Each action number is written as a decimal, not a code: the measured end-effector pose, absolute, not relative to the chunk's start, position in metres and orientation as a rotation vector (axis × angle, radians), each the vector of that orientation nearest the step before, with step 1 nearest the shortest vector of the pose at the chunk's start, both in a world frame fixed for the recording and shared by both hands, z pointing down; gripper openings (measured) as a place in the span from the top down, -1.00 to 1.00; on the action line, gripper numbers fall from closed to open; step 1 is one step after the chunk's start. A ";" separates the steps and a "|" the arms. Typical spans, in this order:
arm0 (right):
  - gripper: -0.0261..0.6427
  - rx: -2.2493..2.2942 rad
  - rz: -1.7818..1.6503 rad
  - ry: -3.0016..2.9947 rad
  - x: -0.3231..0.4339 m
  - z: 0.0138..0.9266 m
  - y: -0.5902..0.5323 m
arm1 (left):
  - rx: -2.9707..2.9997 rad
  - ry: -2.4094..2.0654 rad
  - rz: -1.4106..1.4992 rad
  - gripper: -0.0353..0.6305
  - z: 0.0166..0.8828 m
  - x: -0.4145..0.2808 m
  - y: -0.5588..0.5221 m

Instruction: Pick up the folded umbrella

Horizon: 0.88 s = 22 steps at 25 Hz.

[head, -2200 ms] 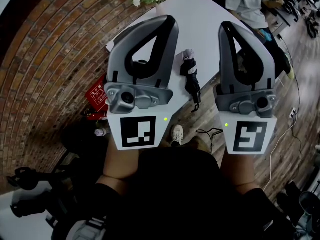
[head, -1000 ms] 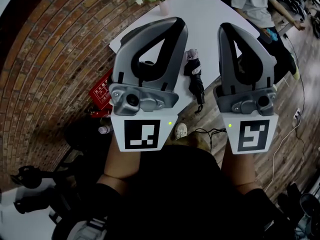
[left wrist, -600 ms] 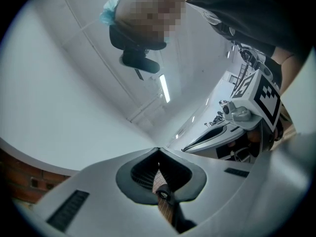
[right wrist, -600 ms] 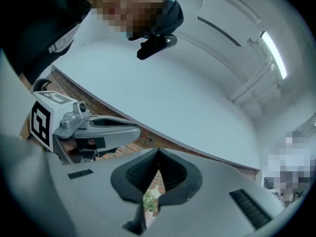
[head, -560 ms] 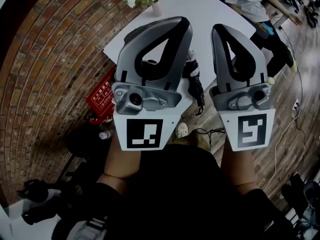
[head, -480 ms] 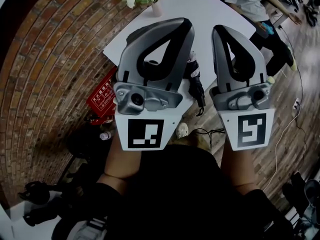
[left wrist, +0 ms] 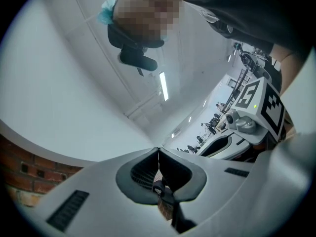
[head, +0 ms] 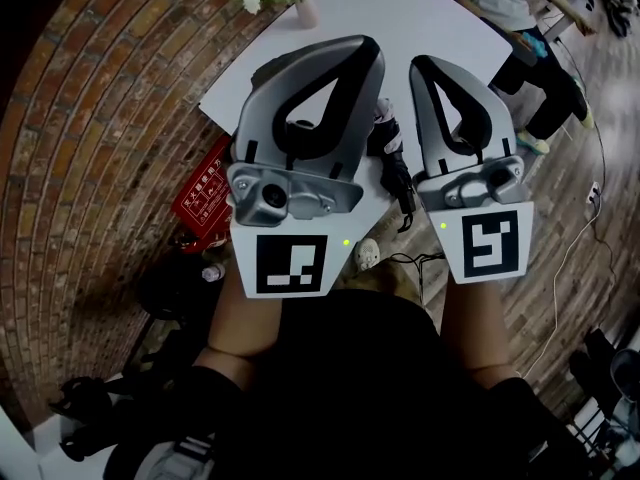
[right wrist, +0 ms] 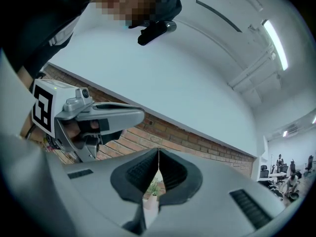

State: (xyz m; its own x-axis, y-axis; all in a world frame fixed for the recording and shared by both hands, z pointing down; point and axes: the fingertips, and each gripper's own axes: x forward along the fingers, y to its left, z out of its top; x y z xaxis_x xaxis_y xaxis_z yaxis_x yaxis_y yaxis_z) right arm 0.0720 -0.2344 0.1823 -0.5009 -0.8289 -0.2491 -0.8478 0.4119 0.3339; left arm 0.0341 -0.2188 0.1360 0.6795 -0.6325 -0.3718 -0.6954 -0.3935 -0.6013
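On white counter (head: 440,18), near its front edge: folded umbrella (head: 398,176), black, lying lengthwise, strap end toward edge. Seen in gap between left gripper (head: 362,52) and right gripper (head: 424,68), neither holding it. Fingers of both closed tip to tip, gripping nothing. Flower vase (head: 303,10) at counter's far corner. Red box (head: 205,183) low beside counter, against brickwork.
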 end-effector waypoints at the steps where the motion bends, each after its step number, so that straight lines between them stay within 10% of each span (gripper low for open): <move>1: 0.84 -1.556 0.648 2.612 0.071 0.187 -0.236 | -2.134 1.018 0.104 0.86 0.138 0.033 -0.221; 22: 0.83 -1.719 0.361 2.856 0.079 0.311 -0.279 | -2.187 1.003 0.074 0.85 0.164 0.043 -0.250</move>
State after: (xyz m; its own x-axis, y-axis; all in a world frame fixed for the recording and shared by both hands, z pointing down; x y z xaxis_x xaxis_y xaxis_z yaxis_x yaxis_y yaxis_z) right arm 0.0788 -0.2790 0.3106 -0.4577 -0.8864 0.0695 -0.8413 0.4570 0.2889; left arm 0.0426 -0.2501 0.1645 0.6957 -0.6391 -0.3279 -0.6802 -0.4395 -0.5866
